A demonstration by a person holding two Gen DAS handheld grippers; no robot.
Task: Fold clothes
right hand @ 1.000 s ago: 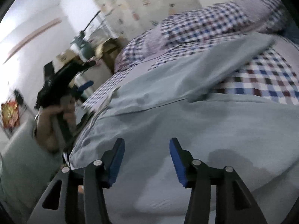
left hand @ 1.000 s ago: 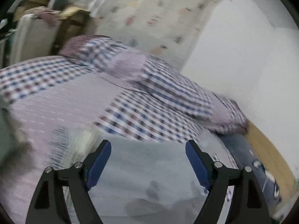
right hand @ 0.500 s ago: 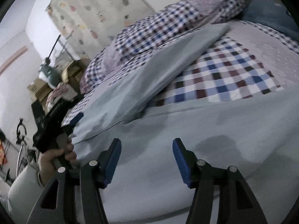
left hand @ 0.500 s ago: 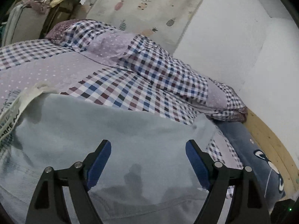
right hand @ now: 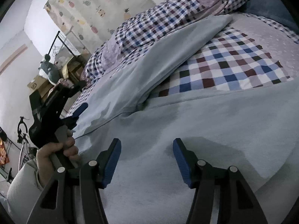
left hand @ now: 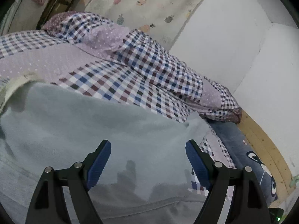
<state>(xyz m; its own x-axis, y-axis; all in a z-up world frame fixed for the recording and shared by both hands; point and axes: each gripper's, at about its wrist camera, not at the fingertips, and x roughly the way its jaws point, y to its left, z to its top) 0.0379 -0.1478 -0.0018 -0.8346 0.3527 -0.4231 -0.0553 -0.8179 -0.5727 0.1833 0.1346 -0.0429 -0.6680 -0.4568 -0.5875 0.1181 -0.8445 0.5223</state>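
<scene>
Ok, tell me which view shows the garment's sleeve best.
The right wrist view: the pale blue garment's sleeve stretches in full across the checked quilt. The left wrist view catches only its tip, past the open left gripper.

Garment [left hand: 78, 130] hem beyond frame edge

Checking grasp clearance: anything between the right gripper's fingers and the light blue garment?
Nothing. In the right wrist view the open right gripper hangs over bare cloth of the light blue garment, only shadows there.
</scene>
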